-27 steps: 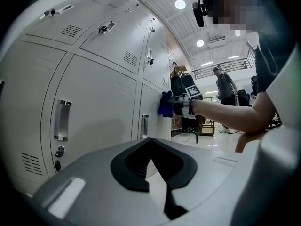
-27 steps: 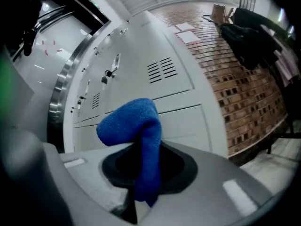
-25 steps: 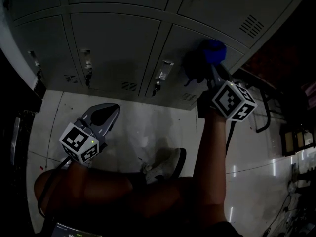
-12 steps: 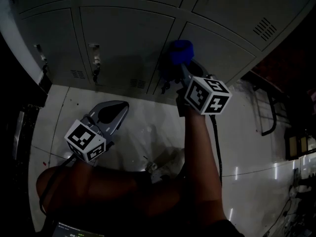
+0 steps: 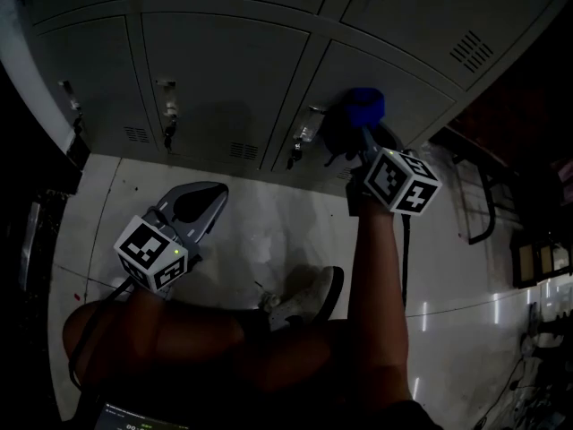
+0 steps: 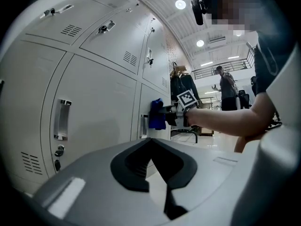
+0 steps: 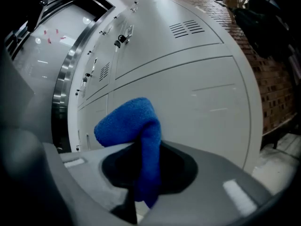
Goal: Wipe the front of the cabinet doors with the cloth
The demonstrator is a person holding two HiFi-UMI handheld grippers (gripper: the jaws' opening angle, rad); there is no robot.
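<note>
Since half a second ago the right claw [image 5: 363, 131] has swung back to the right along the lower row of cabinet doors [image 5: 224, 79], away from the seam it had reached. It is clamped on the blue cloth [image 5: 365, 106], which bunches out past its tips and folds down between the jaws in the right gripper view. The cloth lies straight ahead of that claw. It seems pressed to the door front, just right of the door handle [image 5: 303, 134]. Unwiped door surface stretches to the left and above, so the next stroke probably runs sideways along the panel. The left claw [image 5: 192, 206] hangs low over the floor [image 5: 269, 231], well apart from the doors, with its jaws together on nothing.
</note>
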